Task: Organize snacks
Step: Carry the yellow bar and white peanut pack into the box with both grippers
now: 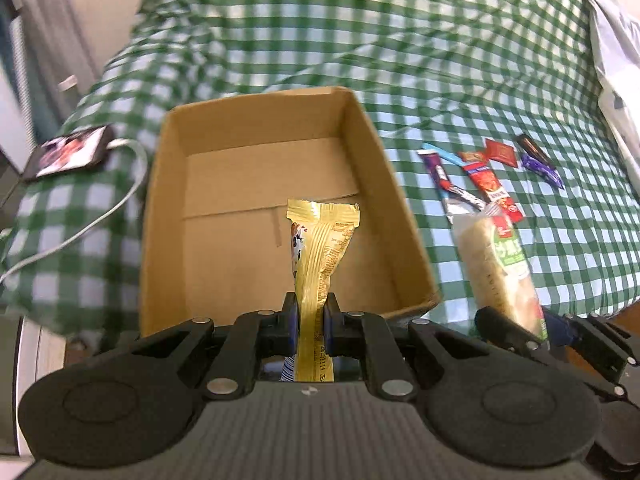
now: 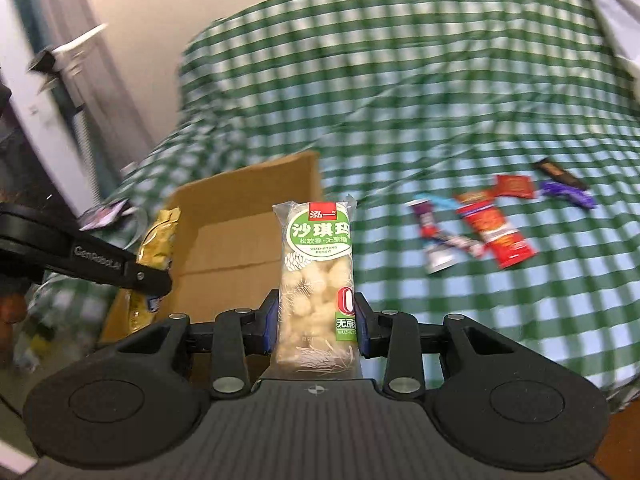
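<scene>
My left gripper [image 1: 311, 320] is shut on a gold snack packet [image 1: 320, 248] and holds it upright over the near edge of an open cardboard box [image 1: 256, 184]. My right gripper [image 2: 316, 320] is shut on a clear green-labelled sachima packet [image 2: 316, 272], held upright to the right of the box [image 2: 240, 216]. The sachima packet also shows in the left wrist view [image 1: 500, 264], and the gold packet in the right wrist view [image 2: 158, 240]. The box inside looks bare.
The box sits on a green checked bedspread [image 1: 400, 40]. Several small snack packets lie to the right of it, among them a red one [image 2: 496, 232] and a purple one [image 2: 568, 196]. A phone [image 1: 68, 152] with a white cable lies at the left.
</scene>
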### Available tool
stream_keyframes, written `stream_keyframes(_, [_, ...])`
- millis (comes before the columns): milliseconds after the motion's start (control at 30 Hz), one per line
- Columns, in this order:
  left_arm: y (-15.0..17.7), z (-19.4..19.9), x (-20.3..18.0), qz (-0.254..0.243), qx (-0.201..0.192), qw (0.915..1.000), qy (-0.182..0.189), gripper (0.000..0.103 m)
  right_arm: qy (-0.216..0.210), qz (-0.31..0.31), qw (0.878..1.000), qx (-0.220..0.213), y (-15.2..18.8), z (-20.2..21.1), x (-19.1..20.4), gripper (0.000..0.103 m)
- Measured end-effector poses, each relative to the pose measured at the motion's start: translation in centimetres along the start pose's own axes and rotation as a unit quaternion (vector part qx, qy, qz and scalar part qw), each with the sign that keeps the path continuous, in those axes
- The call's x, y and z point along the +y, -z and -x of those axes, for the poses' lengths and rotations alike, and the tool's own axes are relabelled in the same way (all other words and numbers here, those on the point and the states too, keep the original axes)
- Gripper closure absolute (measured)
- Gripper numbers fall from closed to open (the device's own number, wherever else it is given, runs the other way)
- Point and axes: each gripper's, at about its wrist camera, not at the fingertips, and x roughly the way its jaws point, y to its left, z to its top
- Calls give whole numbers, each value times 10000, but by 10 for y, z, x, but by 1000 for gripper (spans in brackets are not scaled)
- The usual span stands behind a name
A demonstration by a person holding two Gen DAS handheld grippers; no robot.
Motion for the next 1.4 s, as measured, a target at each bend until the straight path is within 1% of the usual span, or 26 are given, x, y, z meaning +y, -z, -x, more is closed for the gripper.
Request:
stream_keyframes(100, [13, 15, 23, 159, -87, 9998, -24, 90, -101, 244, 9996, 100, 8, 4, 27, 65])
stream_keyframes(200, [21, 23, 38, 291, -141, 9995, 6, 90, -114, 421, 9989, 161, 12, 6, 44, 65])
stream_keyframes(433, [23, 26, 52, 363, -255, 9990, 27, 90, -9, 665, 9977, 147, 16, 12, 66, 65])
stream_keyframes(667, [20, 24, 57, 384, -244, 9989, 57, 90, 46, 761, 9968, 222, 15, 7, 70, 65])
stream_keyframes(867, [8, 15, 60, 400, -198, 9990, 13, 90, 38, 727, 9970, 260, 12, -1, 67, 65])
stream_keyframes(1400, [-39, -35, 71, 376, -8, 9993, -74, 90, 104, 641, 9970, 430, -16, -52, 59, 65])
